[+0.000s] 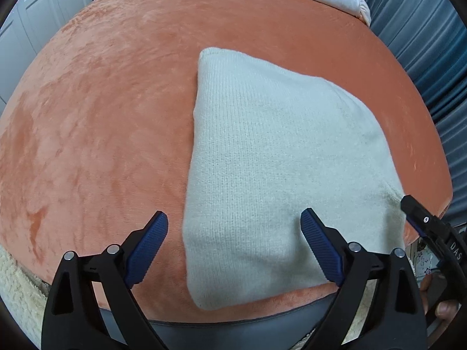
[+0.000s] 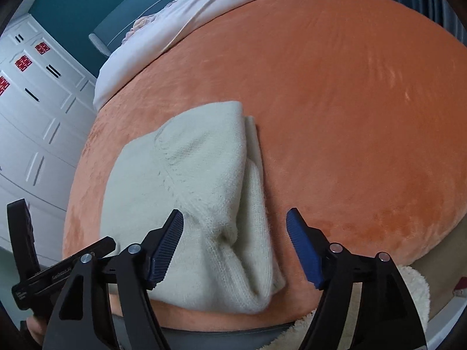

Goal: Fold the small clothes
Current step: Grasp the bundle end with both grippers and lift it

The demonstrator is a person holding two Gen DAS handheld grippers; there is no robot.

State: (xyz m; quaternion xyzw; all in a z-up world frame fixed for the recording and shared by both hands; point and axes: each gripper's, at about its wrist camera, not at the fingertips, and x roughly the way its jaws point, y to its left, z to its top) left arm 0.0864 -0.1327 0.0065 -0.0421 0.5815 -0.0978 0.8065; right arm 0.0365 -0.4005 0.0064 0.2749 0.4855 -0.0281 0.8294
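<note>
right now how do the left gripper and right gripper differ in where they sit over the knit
The left gripper straddles the folded white knit's smooth left edge, one finger over the orange blanket. The right gripper sits over the bunched, creased right end, where layers show. Both stand open, pointing down, pads clear of the fabric.

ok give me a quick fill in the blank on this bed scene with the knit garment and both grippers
1. The folded knit garment lies on a bedspread coloured ____.
2. The jaws of the left gripper stand ____, pressing on nothing.
3. The pads of the right gripper are coloured ____.
4. At the far end of the bed lies bedding coloured ____.

Missing words: orange; open; blue; white
</note>
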